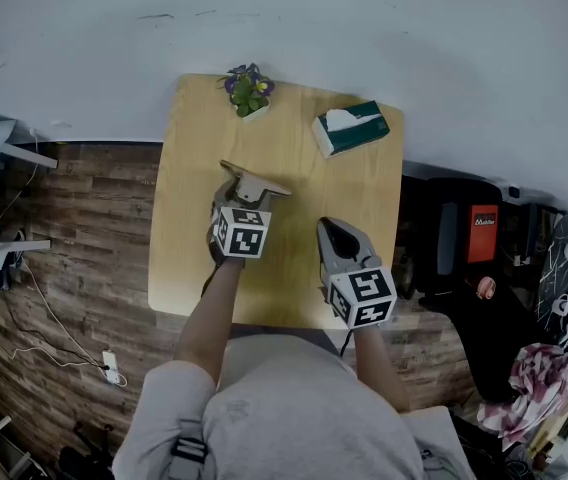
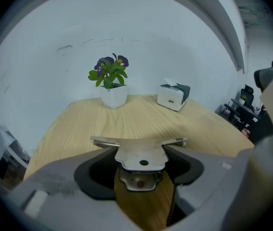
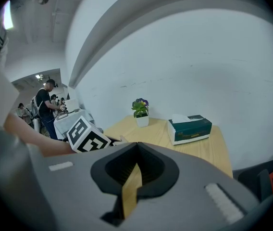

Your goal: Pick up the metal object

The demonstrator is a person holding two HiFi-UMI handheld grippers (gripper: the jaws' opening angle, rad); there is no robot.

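The metal object [image 1: 254, 181] is a flat, pale T-shaped bracket with a hole in its stem. It sticks out of my left gripper [image 1: 245, 194] above the middle of the wooden table [image 1: 294, 278]. In the left gripper view the bracket [image 2: 141, 153] lies across the gap, its crossbar past the tips and its stem pressed between the dark pads [image 2: 94, 174]. My right gripper [image 1: 332, 230] hovers to the right, near the table's front edge. Its jaws meet with nothing between them [image 3: 135, 149]. The left gripper's marker cube [image 3: 86, 136] shows at the left of the right gripper view.
A small potted plant [image 1: 248, 90] stands at the table's far edge, against the white wall. A green and white tissue box [image 1: 350, 128] lies at the far right corner. Dark furniture and clutter [image 1: 484, 258] stand to the right of the table, and wooden floor [image 1: 84, 228] lies to its left.
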